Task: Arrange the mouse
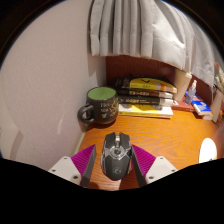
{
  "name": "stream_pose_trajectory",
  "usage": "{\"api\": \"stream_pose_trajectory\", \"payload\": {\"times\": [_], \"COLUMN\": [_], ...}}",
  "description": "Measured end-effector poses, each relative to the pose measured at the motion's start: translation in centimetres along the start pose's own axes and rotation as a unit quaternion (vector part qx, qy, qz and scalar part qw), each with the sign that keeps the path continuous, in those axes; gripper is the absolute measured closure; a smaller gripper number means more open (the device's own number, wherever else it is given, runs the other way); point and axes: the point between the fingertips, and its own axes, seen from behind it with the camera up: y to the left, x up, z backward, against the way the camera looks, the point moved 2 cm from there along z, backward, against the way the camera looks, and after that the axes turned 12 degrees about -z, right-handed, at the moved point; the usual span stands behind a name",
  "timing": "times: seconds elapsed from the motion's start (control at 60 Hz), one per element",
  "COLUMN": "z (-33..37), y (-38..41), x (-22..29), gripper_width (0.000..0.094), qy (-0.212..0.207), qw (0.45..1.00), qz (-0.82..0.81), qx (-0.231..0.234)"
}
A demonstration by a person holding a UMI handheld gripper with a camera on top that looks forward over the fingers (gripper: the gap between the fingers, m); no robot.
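A black and grey gaming mouse [117, 156] lies on the wooden desk [172, 136], its front pointing away from me. It stands between my gripper's [115, 162] two fingers. The magenta pads [82, 161] flank it on both sides. A strip of bare wood shows between the left pad and the mouse; the right pad is very close to its side. The gripper is open and the mouse rests on the desk.
A dark green mug [100, 105] stands just beyond the mouse, to the left. A stack of books [146, 94] lies at the back under a curtain [140, 30]. A wall closes the left side. A white object [208, 150] sits at the right.
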Motion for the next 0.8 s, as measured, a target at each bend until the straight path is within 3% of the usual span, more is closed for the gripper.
{"api": "stream_pose_trajectory", "payload": {"times": [0.083,0.2,0.35,0.6,0.8], "z": [-0.8,-1.1,-1.2,0.0,7.3], "y": [-0.6,-0.4,-0.5,-0.5,-4.8], "x": [0.0,0.2,0.1,0.8,9.1], "gripper_width": [0.0414,0.0440,0.0546,0.0547,0.0544], "qy": [0.008,0.005,0.021,0.052,-0.020], "qw": [1.000,1.000,1.000,0.998,0.998], "qz": [0.009,-0.001,0.005,0.010,0.014], "qx": [-0.017,-0.012,-0.007,0.028,0.059]}}
